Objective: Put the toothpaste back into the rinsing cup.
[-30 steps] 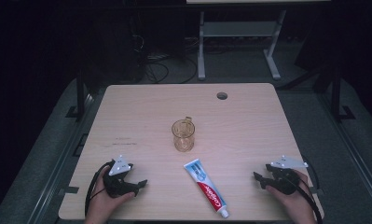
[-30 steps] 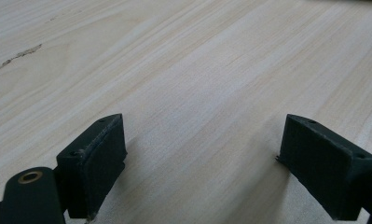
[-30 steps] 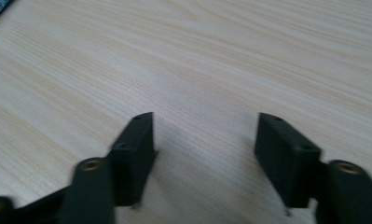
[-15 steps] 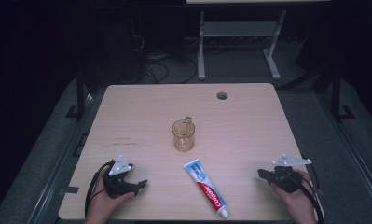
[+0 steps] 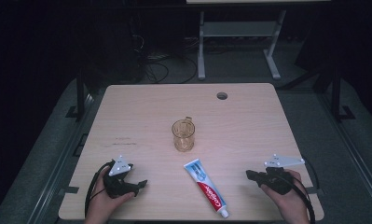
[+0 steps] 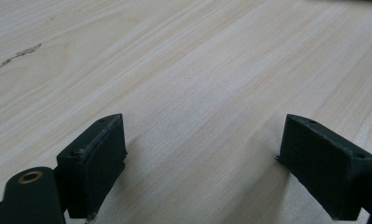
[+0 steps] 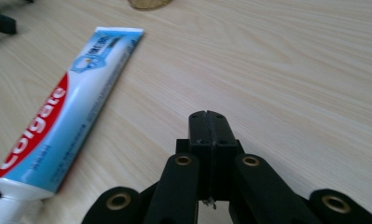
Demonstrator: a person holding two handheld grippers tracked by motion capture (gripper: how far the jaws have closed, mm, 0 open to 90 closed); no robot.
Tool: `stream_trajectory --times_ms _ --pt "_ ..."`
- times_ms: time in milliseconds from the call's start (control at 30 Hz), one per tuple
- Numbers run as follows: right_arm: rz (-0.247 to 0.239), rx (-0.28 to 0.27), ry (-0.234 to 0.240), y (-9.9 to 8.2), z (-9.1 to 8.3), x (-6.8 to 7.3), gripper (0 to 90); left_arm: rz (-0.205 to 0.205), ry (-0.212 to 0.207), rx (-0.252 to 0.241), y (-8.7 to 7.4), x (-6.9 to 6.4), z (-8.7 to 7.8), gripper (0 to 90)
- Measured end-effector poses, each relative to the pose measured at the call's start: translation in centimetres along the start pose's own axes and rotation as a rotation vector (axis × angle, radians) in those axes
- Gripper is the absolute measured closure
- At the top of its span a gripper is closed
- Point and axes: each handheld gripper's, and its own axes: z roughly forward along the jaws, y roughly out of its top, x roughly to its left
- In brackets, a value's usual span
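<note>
A red, white and blue toothpaste tube (image 5: 206, 187) lies flat near the table's front edge, cap toward the person. Behind it stands an amber see-through cup (image 5: 182, 135) with a handle. My left gripper (image 5: 139, 184) rests at the front left, pointing toward the tube; its pads stand wide apart over bare wood (image 6: 202, 140). My right gripper (image 5: 250, 175) hovers at the front right, aimed left at the tube. Its jaws are pressed together with nothing between them (image 7: 209, 116). In the right gripper view the tube (image 7: 67, 116) lies to the left, and the cup's base (image 7: 148, 3) is at the top.
The light wooden table (image 5: 141, 107) has a round cable hole (image 5: 222, 95) at the back right. Beyond the far edge are a dark floor, cables and a white metal frame (image 5: 235, 42).
The right hand has lifted slightly off the table and its jaws have come together. The left hand, tube and cup have stayed put.
</note>
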Motion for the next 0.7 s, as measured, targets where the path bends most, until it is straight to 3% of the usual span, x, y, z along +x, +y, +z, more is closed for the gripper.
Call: stream_trajectory --times_ms 700 --pt "-0.058 -0.030 0.109 1.1 1.0 3.1 89.9 -0.001 -0.002 -0.001 0.0 -0.1 0.0 13.1"
